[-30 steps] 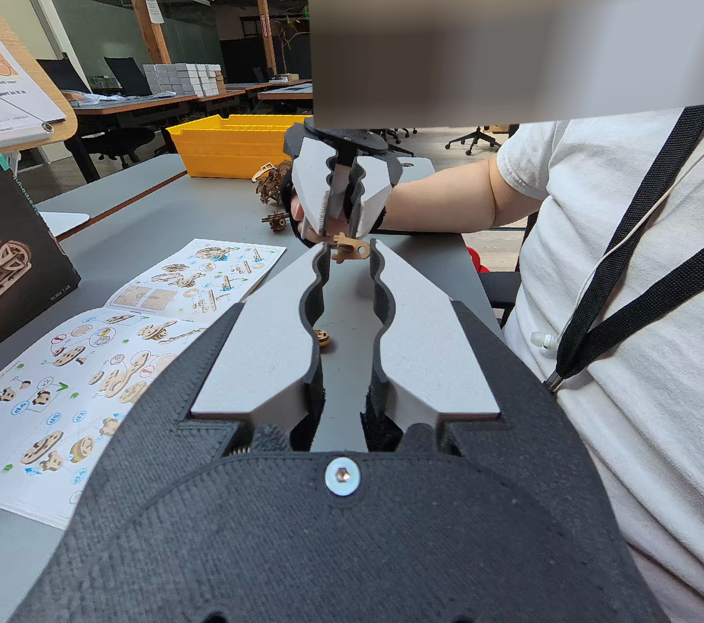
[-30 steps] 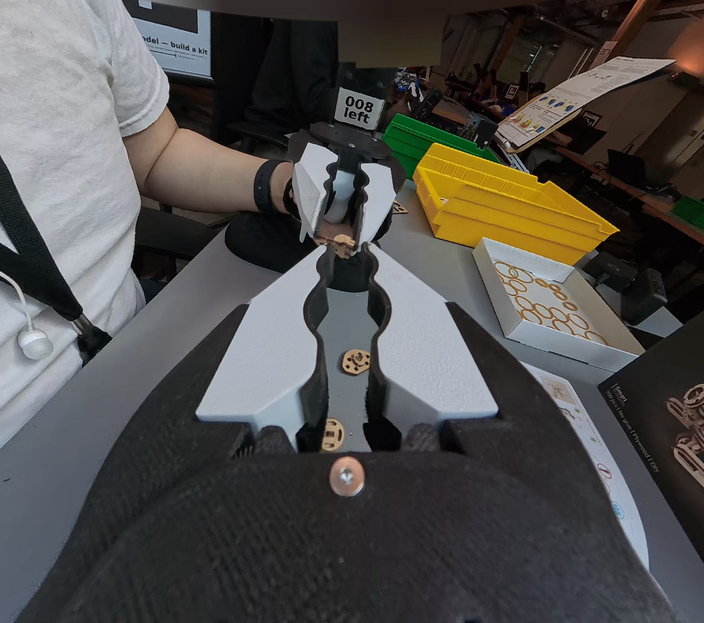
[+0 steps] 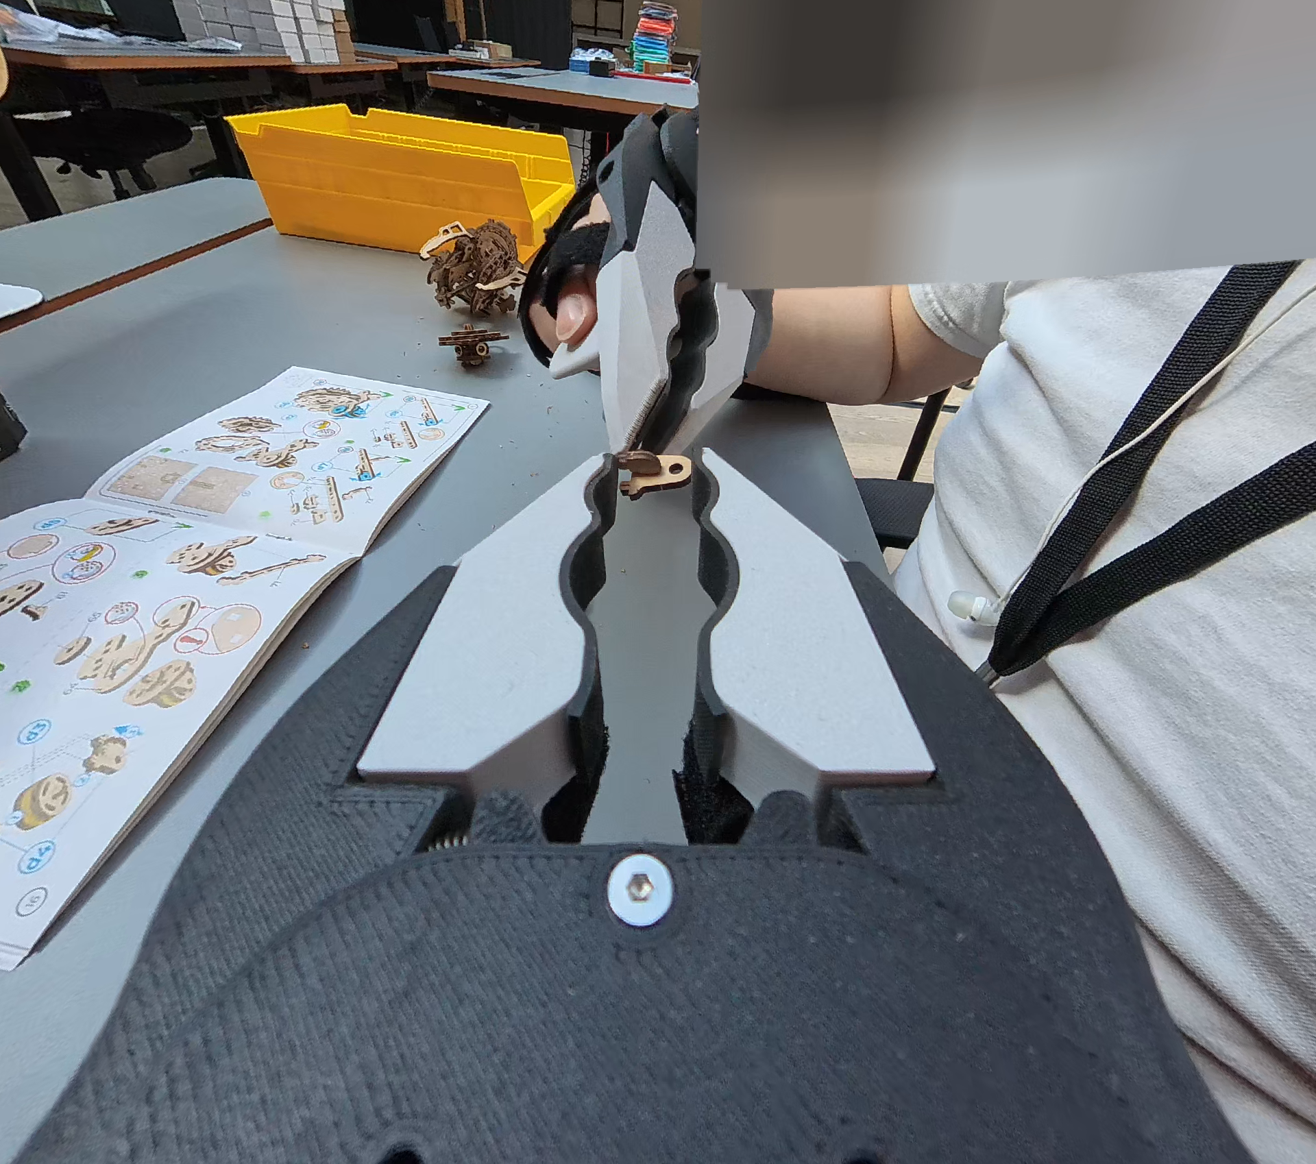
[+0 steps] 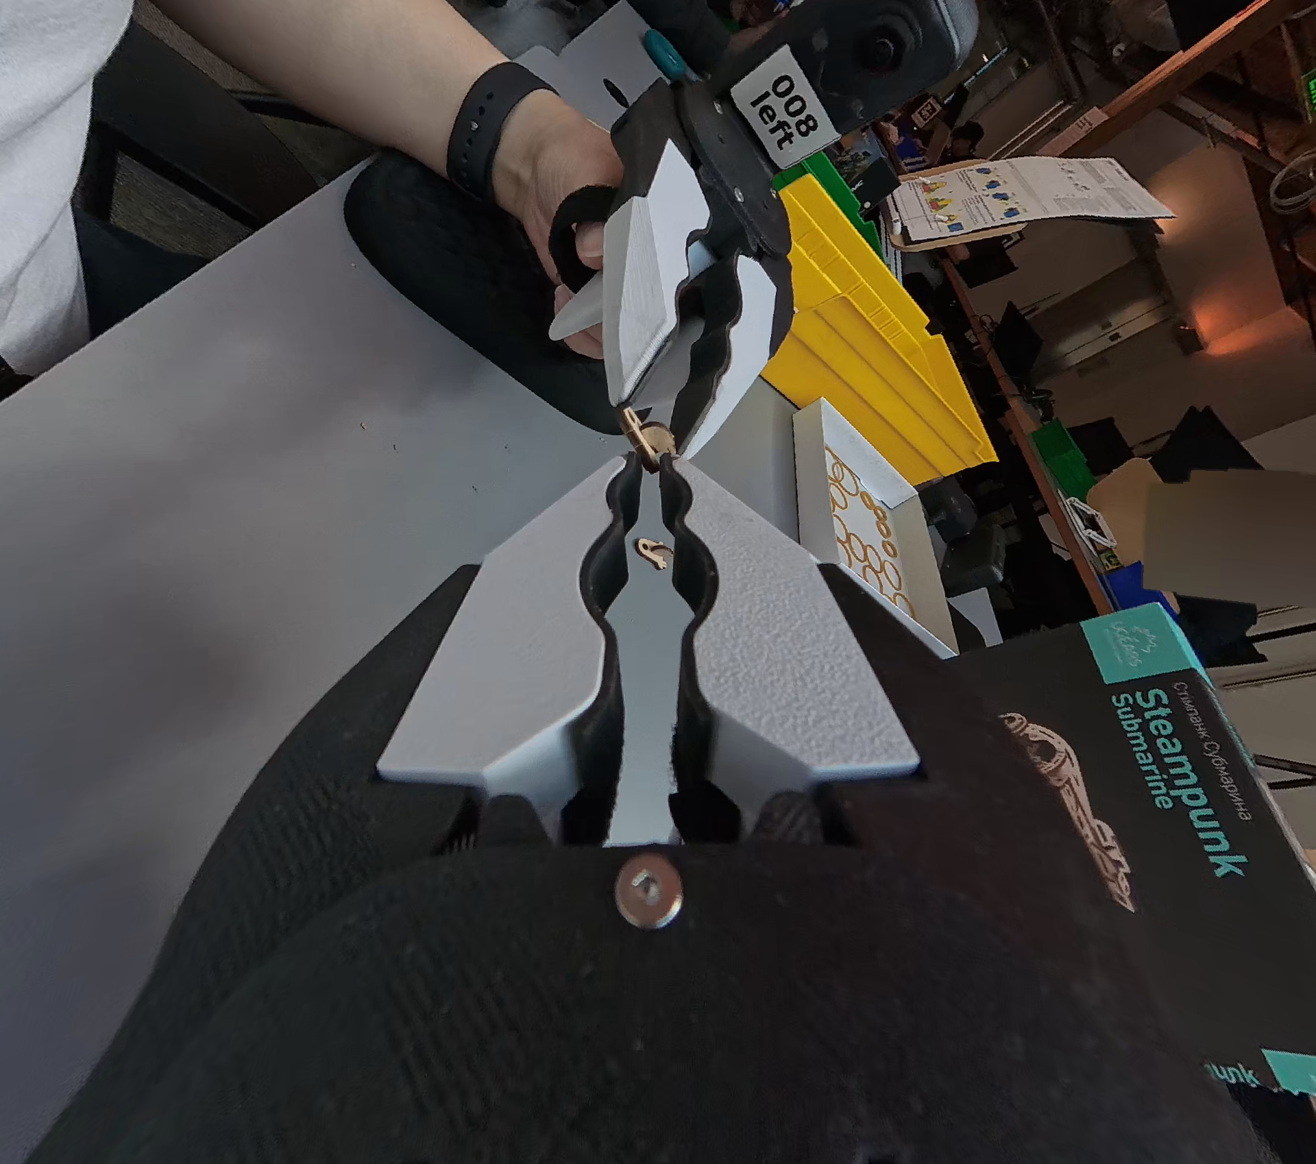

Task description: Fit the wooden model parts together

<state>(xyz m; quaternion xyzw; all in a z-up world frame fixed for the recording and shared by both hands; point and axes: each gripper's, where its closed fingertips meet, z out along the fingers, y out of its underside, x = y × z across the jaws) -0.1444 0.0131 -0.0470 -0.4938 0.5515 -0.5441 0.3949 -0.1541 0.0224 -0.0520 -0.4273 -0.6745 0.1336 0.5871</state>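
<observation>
Both grippers meet tip to tip above the gray table (image 3: 299,303). The left gripper (image 3: 654,466) pinches a small wooden piece (image 3: 659,472) flat between nearly closed tips. The right gripper (image 4: 646,466) clamps that same little assembly edge-on. Joint looks mid-fit, not seated yet. The bigger wooden model (image 3: 473,268), another small assembly (image 3: 472,342) and a loose hook piece (image 4: 654,553) sit unattached, so plenty left.

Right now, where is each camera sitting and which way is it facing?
Left wrist view: on the left gripper, facing across the table at the right gripper; the person's right arm and torso show.
Right wrist view: on the right gripper, rolled sideways, facing the left gripper; the left forearm shows.
Shared: both grippers, the wooden parts pinched between them, the yellow bin.
</observation>
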